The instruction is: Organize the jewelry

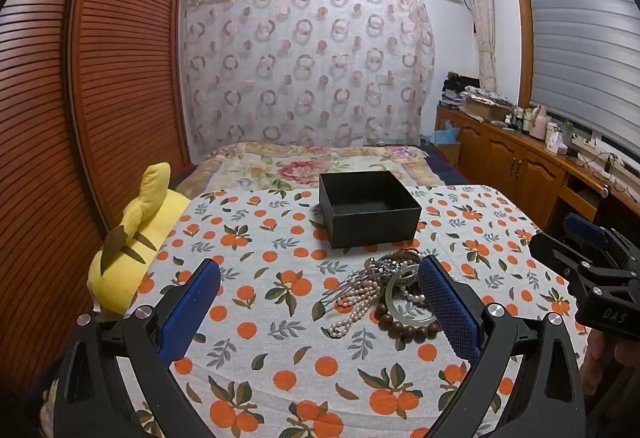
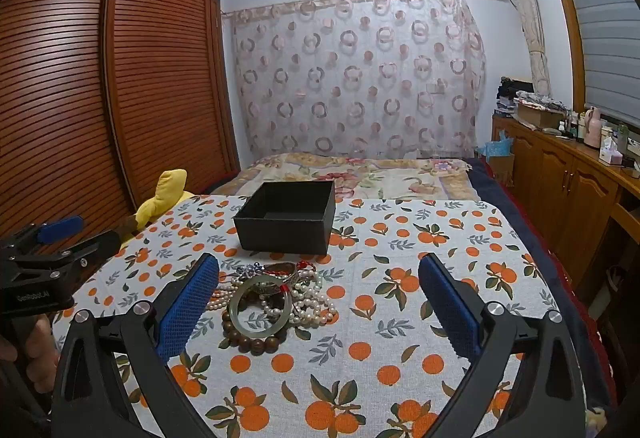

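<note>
A pile of jewelry lies on the orange-print cloth: pearl strands, a pale green bangle, a brown bead bracelet and a silver hair comb. An open, empty black box stands just behind the pile; it also shows in the right wrist view. My left gripper is open, above the cloth left of the pile, its right finger next to the bangle. My right gripper is open, right of the pile, its left finger beside it. Both are empty.
A yellow plush toy lies at the cloth's left edge beside the slatted wooden wardrobe. A floral bed cover stretches behind the box. A wooden cabinet with bottles runs along the right wall.
</note>
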